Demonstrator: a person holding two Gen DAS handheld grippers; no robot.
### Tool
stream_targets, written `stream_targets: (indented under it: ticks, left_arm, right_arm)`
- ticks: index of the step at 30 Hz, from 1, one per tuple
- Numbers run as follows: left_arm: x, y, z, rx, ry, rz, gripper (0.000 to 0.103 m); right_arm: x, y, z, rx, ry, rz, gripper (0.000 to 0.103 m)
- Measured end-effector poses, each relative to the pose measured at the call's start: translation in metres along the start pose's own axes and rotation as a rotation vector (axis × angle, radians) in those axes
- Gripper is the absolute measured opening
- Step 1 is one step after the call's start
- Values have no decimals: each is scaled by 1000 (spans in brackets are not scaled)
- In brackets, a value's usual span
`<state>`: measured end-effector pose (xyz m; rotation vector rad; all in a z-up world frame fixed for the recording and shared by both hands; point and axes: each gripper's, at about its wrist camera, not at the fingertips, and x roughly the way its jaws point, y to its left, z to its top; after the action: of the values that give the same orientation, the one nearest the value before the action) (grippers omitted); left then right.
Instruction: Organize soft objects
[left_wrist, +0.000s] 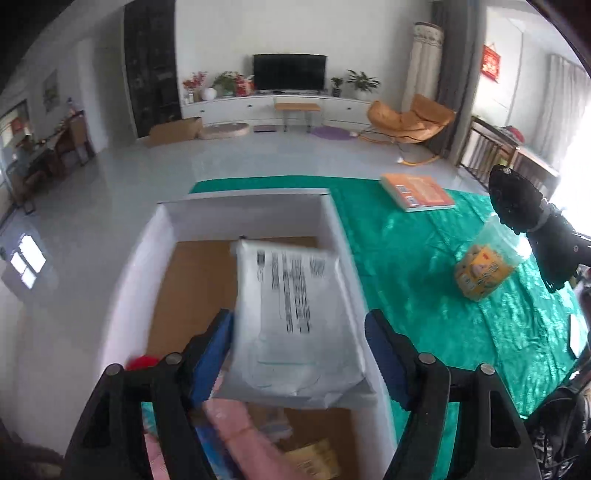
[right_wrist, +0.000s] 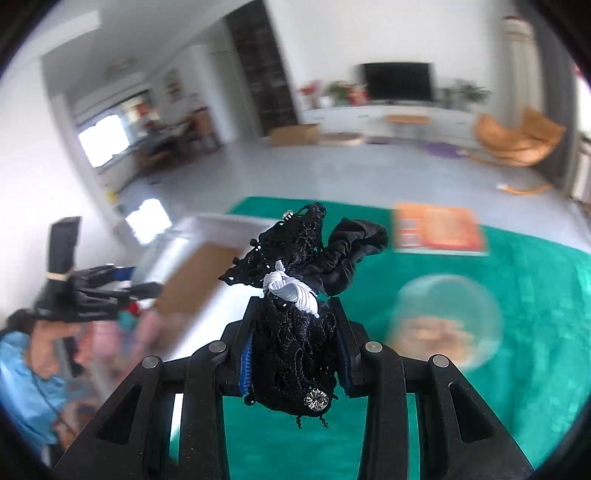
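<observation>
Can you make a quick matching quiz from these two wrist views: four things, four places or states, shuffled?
Things:
1. black lace bundle
2. white mailer bag
3. orange book
4. clear snack jar

Places or states:
A. lying flat on the green cloth, far side
B. clamped in the right gripper
C. upright on the green cloth, right of the box
D. over the open box, between the left gripper's parted jaws

Pairs: 1-B, 2-D, 3-A, 4-C
</observation>
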<state>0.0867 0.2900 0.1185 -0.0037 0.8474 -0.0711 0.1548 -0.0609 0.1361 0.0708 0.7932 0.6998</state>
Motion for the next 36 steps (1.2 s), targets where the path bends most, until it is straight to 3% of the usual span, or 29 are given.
stream_targets:
  ticks: [2,3,4,7,12,16,19,24,36]
  left_arm:
    - [-10,14,-19,-34,-23,76,100]
    - [-11,19,-25,-48,-37,104,100]
    - [-14,22,-32,-61,-48,127,100]
    - [-13,18,-48,-96,-59,197,101]
    - [-9,-14,-62,-133,-108,428,101]
    - [-15,-24,-78,-204,-138,515,101]
    - [-16,-39,-88,-246,-145,496,101]
    - [-16,-59,-90,-190,-148,513,101]
    - [-22,-48,-99,-225,-133,541,101]
  right_arm:
    - [28,38,-1,6,37,116,45]
    - [43,54,-3,17,51,171,51]
    - [57,68,-5,30,69,225,73]
    - [82,91,-19,41,128,263,77]
    - [79,100,-38,-47,130,137,77]
    - [80,107,-51,-137,150,41,77]
    - [88,110,-57,-200,183,-14,77]
    - [92,120,-65,-245,214,-54,77]
    - [93,127,-68,-283,222,-95,77]
